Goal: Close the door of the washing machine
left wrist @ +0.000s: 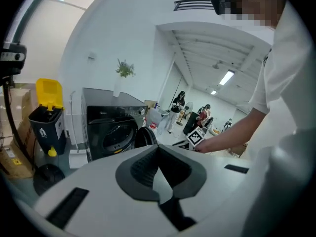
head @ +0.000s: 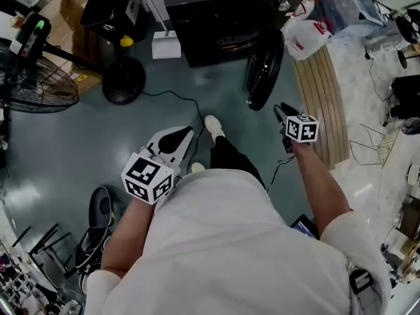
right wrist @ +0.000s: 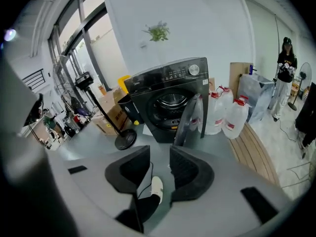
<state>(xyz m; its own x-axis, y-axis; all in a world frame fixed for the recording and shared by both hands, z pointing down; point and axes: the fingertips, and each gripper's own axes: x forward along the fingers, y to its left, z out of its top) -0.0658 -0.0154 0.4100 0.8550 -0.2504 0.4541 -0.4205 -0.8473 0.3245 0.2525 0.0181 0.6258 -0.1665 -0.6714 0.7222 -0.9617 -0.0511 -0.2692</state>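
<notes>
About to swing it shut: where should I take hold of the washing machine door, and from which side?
Take the door at its free rim nearest you, away from the hinge on the washing machine. It stands swung out, edge-on to the open right gripper, so coming from its outer, right-hand face and pushing left should close it.
</notes>
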